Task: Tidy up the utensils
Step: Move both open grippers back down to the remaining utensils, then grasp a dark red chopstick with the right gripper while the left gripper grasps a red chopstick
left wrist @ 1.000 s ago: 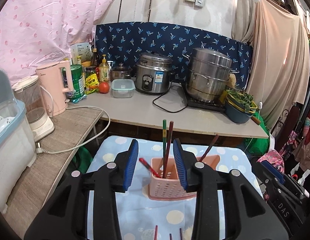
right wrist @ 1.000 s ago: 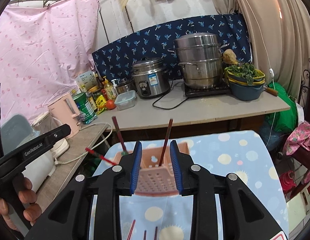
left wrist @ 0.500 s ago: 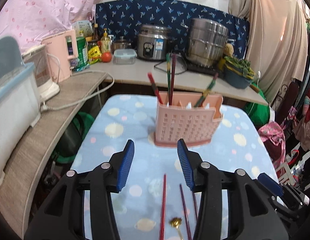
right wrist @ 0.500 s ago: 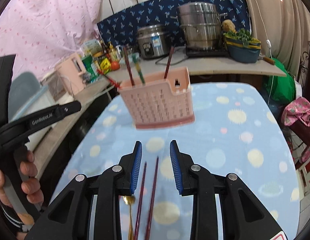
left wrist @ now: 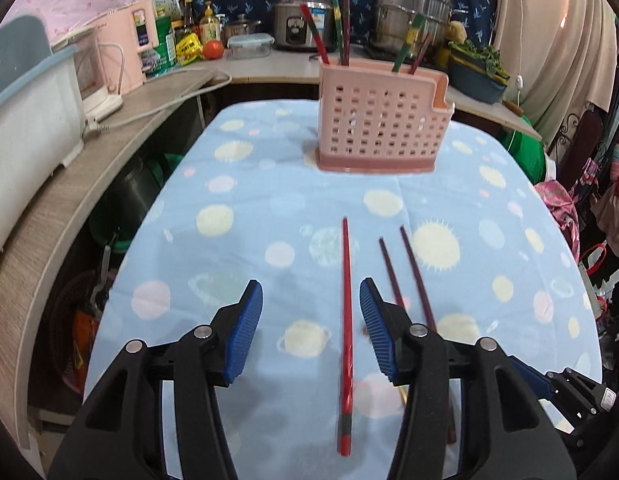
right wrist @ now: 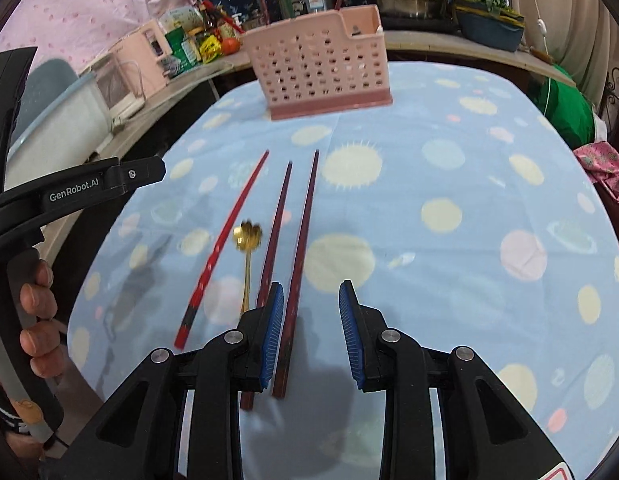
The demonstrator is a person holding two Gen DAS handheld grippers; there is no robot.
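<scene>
The left gripper [left wrist: 311, 328] hangs above a table covered with a light blue cloth printed with pale dots and planets [left wrist: 245, 200]. Its blue ribbed jaws are opening, and a bright red chopstick with a dark band near its thick end [left wrist: 345, 320] lies on the cloth in line with the gap, untouched by either pad.

The right gripper [right wrist: 311, 332] stands with its jaws at a moderate gap, not pressing on anything. A long dark maroon chopstick [right wrist: 299, 256] lies on the cloth just inside its left pad. A second, shorter dark maroon chopstick [right wrist: 274, 236] lies just left of it, partly under that finger. Between this one and the red chopstick rests a small gold spoon with a flower-shaped bowl [right wrist: 247, 240].

A pink perforated plastic utensil holder [left wrist: 379, 120] stands upright at the far end of the table, well apart from the loose utensils. Several chopsticks stand in it.

A hand [right wrist: 39, 320] grips the left gripper's handle.
</scene>
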